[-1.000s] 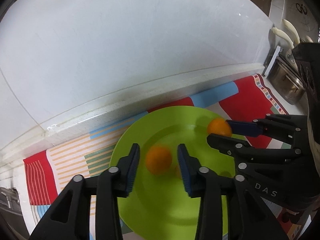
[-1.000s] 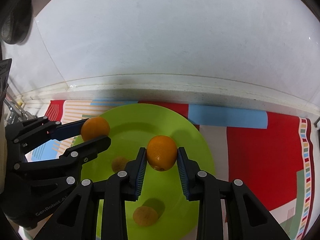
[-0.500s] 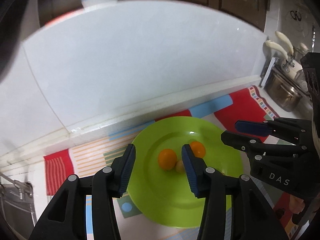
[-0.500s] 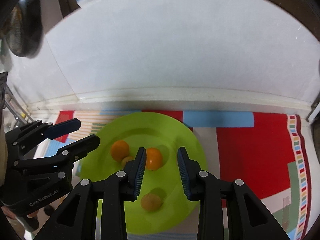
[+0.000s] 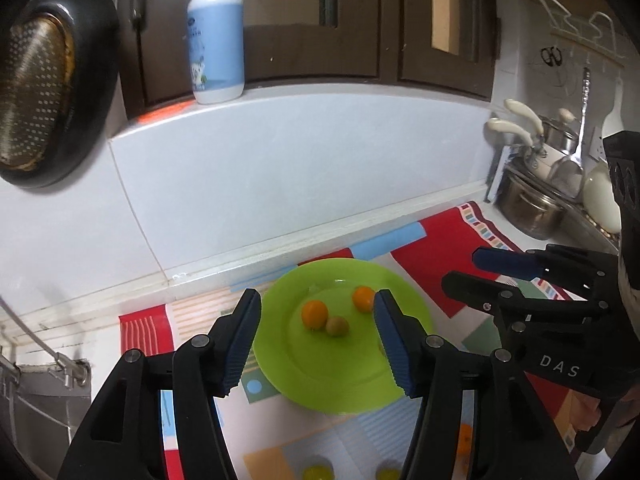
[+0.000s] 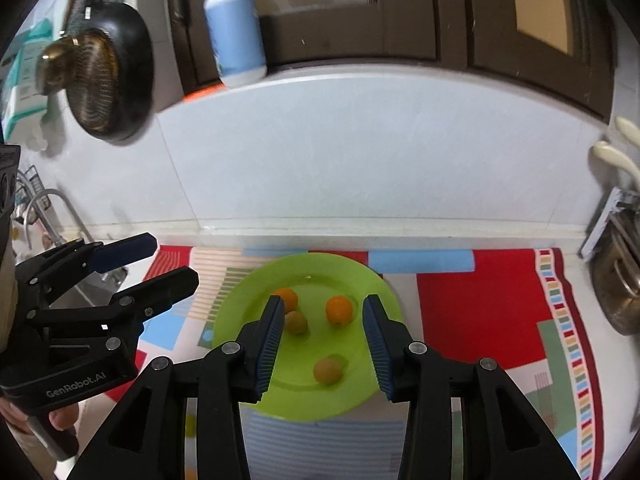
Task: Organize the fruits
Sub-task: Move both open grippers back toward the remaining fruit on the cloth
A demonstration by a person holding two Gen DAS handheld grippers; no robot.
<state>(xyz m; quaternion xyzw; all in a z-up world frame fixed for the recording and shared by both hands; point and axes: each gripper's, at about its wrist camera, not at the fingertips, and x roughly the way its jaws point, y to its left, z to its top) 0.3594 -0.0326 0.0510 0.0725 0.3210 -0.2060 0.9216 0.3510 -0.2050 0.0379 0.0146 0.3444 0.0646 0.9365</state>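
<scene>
A lime-green plate (image 5: 344, 384) lies on the patterned mat and holds two oranges (image 5: 315, 314) (image 5: 363, 298) and a small brownish fruit (image 5: 337, 326). The right wrist view shows the same plate (image 6: 304, 396), both oranges (image 6: 288, 298) (image 6: 339, 310) and two brownish fruits (image 6: 297, 322) (image 6: 328, 370). My left gripper (image 5: 315, 300) hangs above and in front of the plate, its jaws opening and gripping nothing. My right gripper (image 6: 323, 304) hovers likewise, jaws opening, nothing held. Each one shows in the other's view: right gripper (image 5: 476, 272), left gripper (image 6: 175, 260).
Loose fruits lie on the mat near me: two yellow-green ones (image 5: 318, 472) (image 5: 388, 473) and an orange (image 5: 464, 440). A blue bottle (image 5: 216, 40) stands on the tiled ledge. A dark pan (image 5: 44, 80) hangs at left. Steel pots (image 5: 532, 208) stand at right, a sink tap (image 6: 52, 208) at left.
Both grippers have risen and drawn back from the plate. The right one let go of its orange, which now rests on the plate. Both pairs of jaws have widened.
</scene>
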